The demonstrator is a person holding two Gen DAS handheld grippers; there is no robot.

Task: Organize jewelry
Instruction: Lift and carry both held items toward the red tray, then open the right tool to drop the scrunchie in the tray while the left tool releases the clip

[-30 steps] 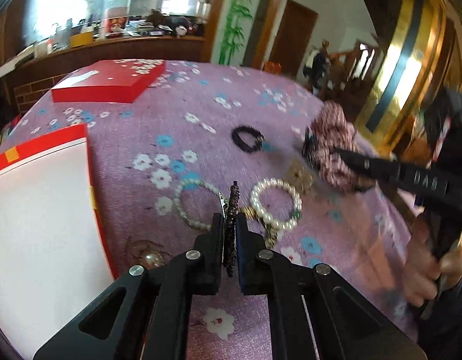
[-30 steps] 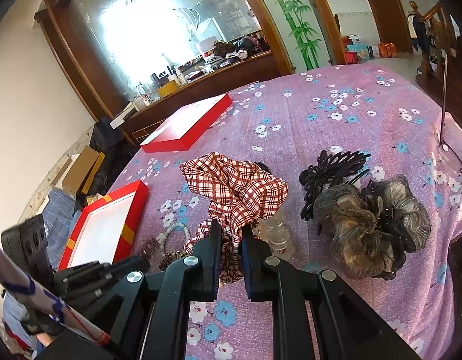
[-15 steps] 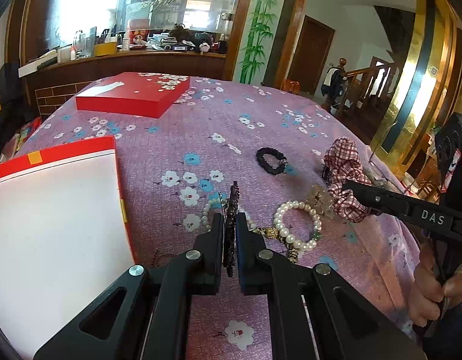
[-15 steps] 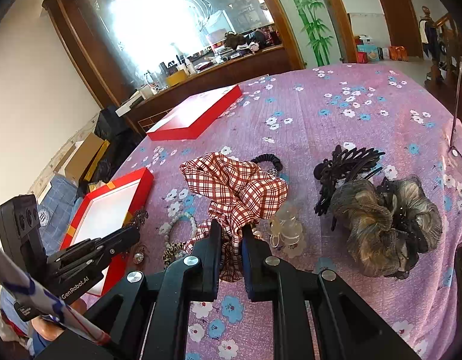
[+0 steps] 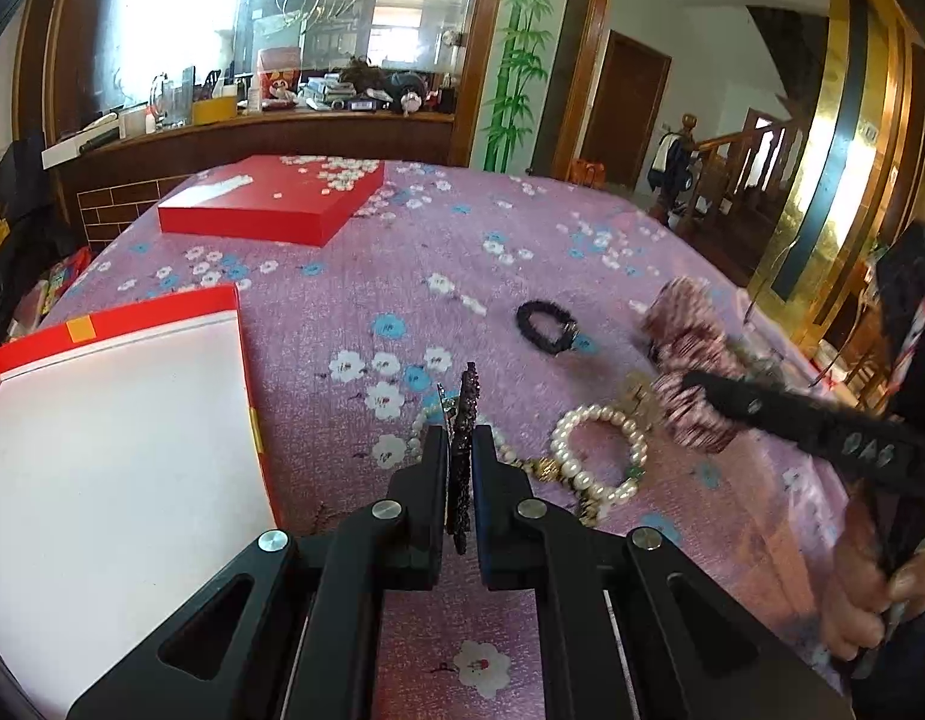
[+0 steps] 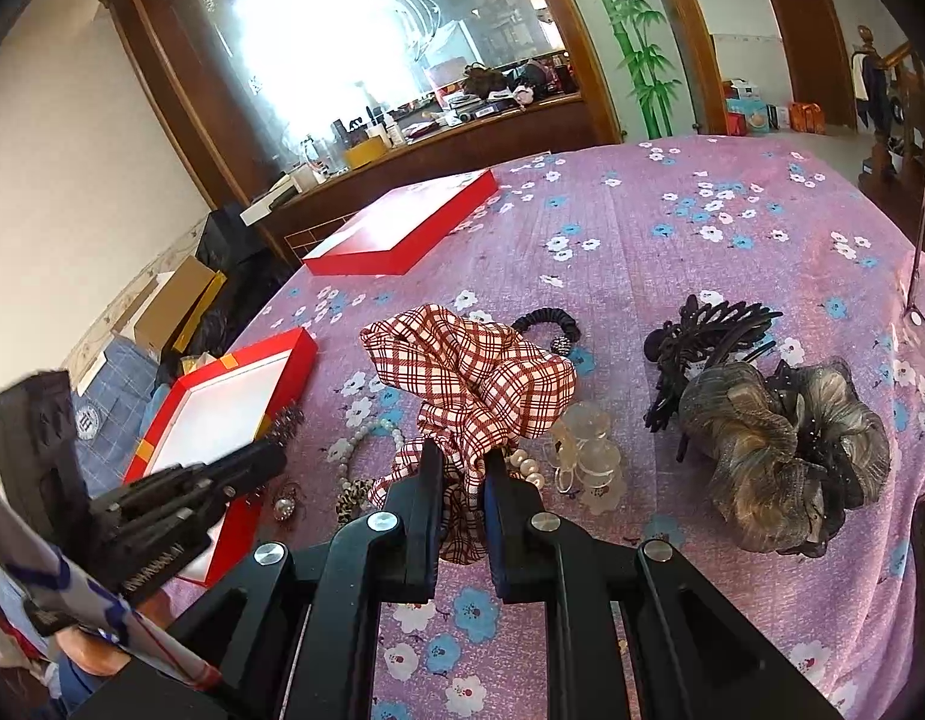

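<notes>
Left tongs (image 5: 459,450) pinching a dark glittery hair clip (image 5: 464,414) held upright, just past the right edge of the open red box (image 5: 162,315); its white inside is bare, with lots of free space. Box is cut off by the frame bottom-left. Right tongs (image 6: 464,462) pressed on a red plaid scrunchie (image 6: 474,372), lifted over the jewelry pile. In the left view that scrunchie is motion-blurred.

On the purple floral counter (image 5: 462,240): pearl bracelet (image 5: 600,450), black hair tie (image 5: 546,324), a second pearl strand partly hidden behind the left tongs. Right view: black claw clip (image 6: 702,342), brown-grey organza scrunchie (image 6: 780,456) near the counter's right edge, clear plastic clip (image 6: 588,456), small items under the plaid scrunchie hard to make out. Red box lid (image 6: 402,228) far back, wide bare cloth around it.

Versus a second ago: both grips unchanged; more of the open box shows in the left view, and the plaid scrunchie sits farther right in it.
</notes>
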